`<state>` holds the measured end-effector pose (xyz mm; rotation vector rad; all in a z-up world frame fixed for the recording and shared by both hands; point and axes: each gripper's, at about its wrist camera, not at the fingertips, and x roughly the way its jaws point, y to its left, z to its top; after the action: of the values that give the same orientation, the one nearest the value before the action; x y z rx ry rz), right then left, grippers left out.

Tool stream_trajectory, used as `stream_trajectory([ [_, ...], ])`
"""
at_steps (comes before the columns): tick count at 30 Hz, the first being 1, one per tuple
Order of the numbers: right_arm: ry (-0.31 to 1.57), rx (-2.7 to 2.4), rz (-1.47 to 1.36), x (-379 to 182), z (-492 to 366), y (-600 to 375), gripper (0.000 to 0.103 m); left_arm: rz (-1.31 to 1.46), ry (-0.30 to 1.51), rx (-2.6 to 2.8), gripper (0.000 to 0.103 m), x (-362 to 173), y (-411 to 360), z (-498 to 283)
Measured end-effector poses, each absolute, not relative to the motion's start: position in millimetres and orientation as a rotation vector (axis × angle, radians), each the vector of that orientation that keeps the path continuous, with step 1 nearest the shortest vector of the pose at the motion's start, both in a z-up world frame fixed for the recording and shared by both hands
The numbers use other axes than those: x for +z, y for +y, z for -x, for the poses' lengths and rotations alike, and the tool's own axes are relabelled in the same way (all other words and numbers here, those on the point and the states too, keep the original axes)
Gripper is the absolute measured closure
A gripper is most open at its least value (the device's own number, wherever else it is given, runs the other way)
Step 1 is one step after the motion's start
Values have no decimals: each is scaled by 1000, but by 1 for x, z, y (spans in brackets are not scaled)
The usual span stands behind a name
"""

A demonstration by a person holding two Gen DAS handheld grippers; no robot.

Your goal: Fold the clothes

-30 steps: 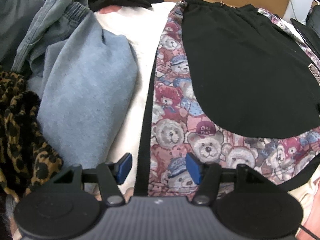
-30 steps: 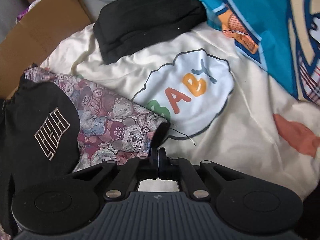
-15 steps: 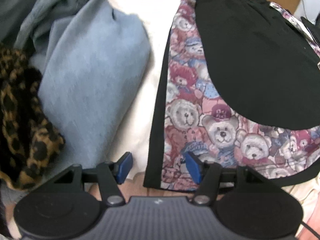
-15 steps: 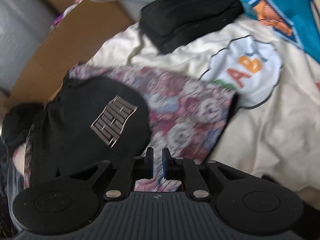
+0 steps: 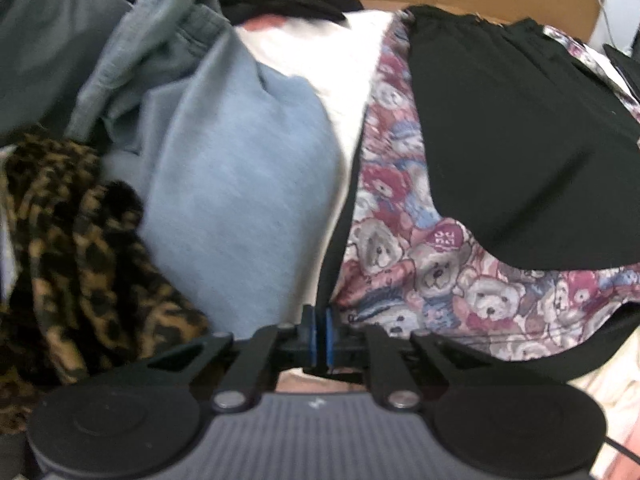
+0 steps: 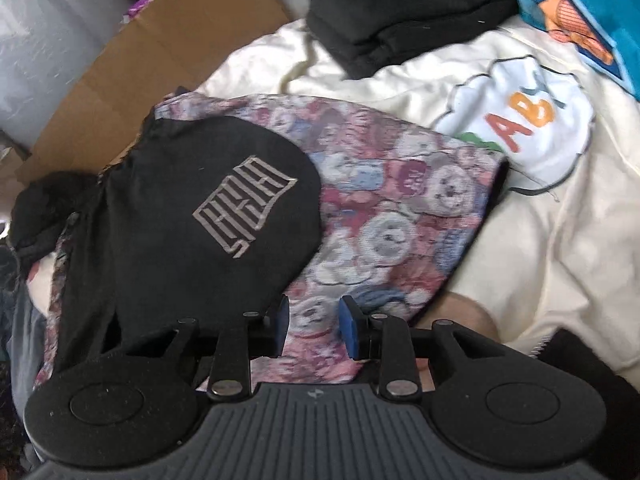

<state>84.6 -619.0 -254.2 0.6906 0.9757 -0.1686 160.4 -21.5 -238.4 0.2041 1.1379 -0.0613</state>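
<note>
The bear-print garment [image 5: 432,272] lies spread flat on a cream sheet, its woven teddy-bear pattern in maroon, blue and grey, edged with a black trim [image 5: 340,224] along one side. A rounded black panel [image 6: 208,216] covers much of it, wrinkled at the far end and bearing a grey embroidered striped emblem [image 6: 244,208]. In the right wrist view the print looks blurred, and its black-edged corner [image 6: 496,176] touches the sheet's "BABY" patch.
</note>
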Motion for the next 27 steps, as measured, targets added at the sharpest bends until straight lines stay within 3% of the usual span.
stream_trajectory([
  [5,967,-7,-707,-250,-97,-590,71,-167,1196,-64,88,-247,-28,-158],
  [7,962,57,-712,-249,-102,-578,65,-177,1206,-74,65,-251,-32,-155],
  [9,957,122,-717,-247,-107,-567,58,-180,1212,-81,56,-255,-33,-154],
  [27,1102,618,-663,-246,-122,-443,56,-121,1188,-94,52,-249,-21,-144],
])
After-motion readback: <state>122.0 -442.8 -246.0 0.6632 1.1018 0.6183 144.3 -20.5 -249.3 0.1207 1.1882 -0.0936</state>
